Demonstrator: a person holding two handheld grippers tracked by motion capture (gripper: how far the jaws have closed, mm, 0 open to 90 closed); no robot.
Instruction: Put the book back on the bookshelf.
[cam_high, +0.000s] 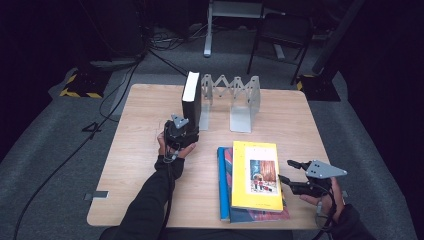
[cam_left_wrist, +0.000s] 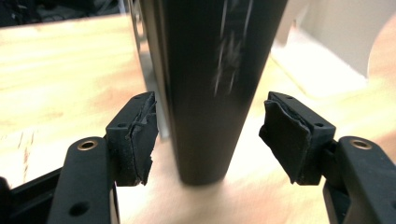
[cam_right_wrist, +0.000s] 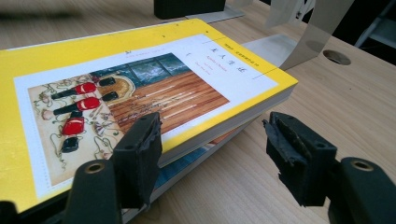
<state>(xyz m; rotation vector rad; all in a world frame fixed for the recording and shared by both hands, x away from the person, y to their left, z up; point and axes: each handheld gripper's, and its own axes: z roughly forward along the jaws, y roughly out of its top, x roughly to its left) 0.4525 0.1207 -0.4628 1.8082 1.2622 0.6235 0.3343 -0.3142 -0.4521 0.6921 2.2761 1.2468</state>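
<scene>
Straddling upright black book (cam_left_wrist: 205, 93), left tool (cam_left_wrist: 208, 135) parted, right tool (cam_right_wrist: 212, 154) agape beside yellow book's (cam_right_wrist: 140, 88) edge

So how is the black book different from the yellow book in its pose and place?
The black book stands upright against the metal book rack; the yellow book lies flat on another book. The black book sits between the open left tongs, which do not seem to touch it; the yellow book lies just beside the open right tongs. Both are on the wooden table.
</scene>
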